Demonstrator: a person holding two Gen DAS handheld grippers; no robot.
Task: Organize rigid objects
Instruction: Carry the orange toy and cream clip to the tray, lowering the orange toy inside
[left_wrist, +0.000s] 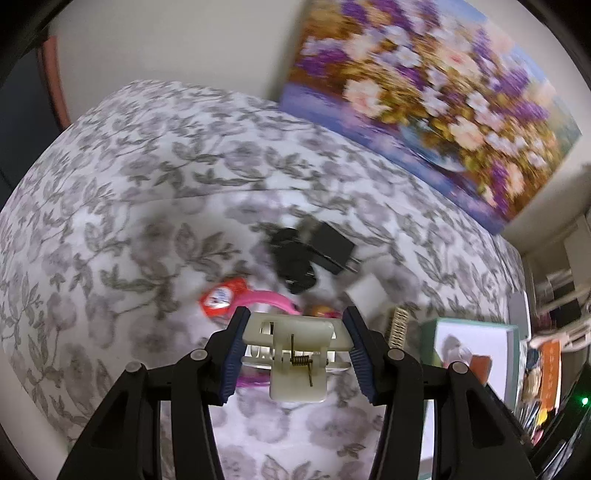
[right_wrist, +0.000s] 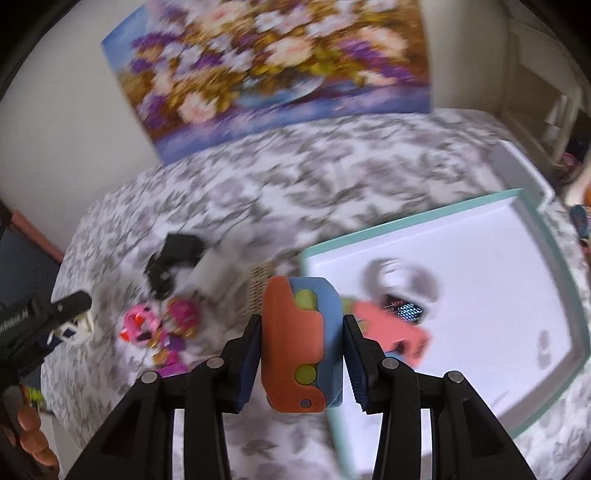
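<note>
My left gripper (left_wrist: 295, 325) is shut on a cream plastic clip (left_wrist: 295, 354) with a wire spring, held above the floral cloth. My right gripper (right_wrist: 299, 325) is shut on an orange, blue and green plastic toy (right_wrist: 295, 347), just left of the white tray with a teal rim (right_wrist: 532, 195). In that tray lie a salmon-pink piece (right_wrist: 391, 328), a dark shiny item (right_wrist: 402, 308) and a blurred white ring-shaped object (right_wrist: 402, 273). The left gripper (right_wrist: 70, 306) also shows at the left edge of the right wrist view, the clip under it.
On the cloth lie black adapters (left_wrist: 306, 254), a white block (left_wrist: 365, 291), an orange packet (left_wrist: 221, 297), a pink band (left_wrist: 266, 299), pink toys (right_wrist: 162, 325) and a woven strip (left_wrist: 397, 326). A flower painting (left_wrist: 436, 99) leans on the wall. A box (left_wrist: 476, 347) stands at right.
</note>
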